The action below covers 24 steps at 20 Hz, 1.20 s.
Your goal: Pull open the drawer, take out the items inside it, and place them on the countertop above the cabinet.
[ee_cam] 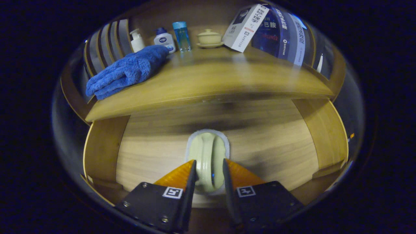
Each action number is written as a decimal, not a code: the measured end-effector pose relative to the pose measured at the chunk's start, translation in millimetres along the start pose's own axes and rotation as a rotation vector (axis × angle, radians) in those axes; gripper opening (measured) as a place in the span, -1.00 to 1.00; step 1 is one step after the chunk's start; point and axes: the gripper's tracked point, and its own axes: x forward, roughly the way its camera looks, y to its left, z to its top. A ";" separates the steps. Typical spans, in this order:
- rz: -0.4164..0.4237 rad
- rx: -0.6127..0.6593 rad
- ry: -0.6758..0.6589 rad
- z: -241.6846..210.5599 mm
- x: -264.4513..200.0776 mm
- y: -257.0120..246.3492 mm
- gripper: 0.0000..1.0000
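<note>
- Gripper view: drawer handle (208, 156), pale green, vertical, sitting between the gripper (209, 169) fingers; both fingers look pressed on its sides, so clamped on the handle.
- Drawer front (260, 143) right behind the handle, appears flush with the cabinet side panels (328, 136) either side of the fingers; judged still closed, or barely started.
- Nothing of the drawer's contents visible yet.
- Countertop (211, 84) above and beyond the fingers: blue cloth (126, 70) far left, then pump bottle (137, 40), lotion bottle (164, 39), blue bottle (181, 35), lidded cup (209, 37), boxes (247, 27) to the right.
- Remaining: pull open, take items out, place on the bare middle of the countertop.
</note>
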 end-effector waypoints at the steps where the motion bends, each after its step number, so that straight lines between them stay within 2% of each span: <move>1: 0.000 -0.018 -0.011 0.4 -1.6 0.9 -0.19; 2: 0.017 -0.050 -0.029 1.8 -1.8 4.3 -0.38; 3: 0.009 -0.065 -0.056 3.9 -2.0 3.0 -0.38; 4: -0.010 -0.061 -0.070 3.9 -4.0 -0.5 -0.66; 13: 0.104 0.035 -0.232 21.7 -34.1 10.4 -0.67; 20: 0.160 0.020 -0.295 18.3 -80.1 15.0 -0.66; 24: 0.162 -0.012 -0.365 21.8 -109.3 13.5 -0.66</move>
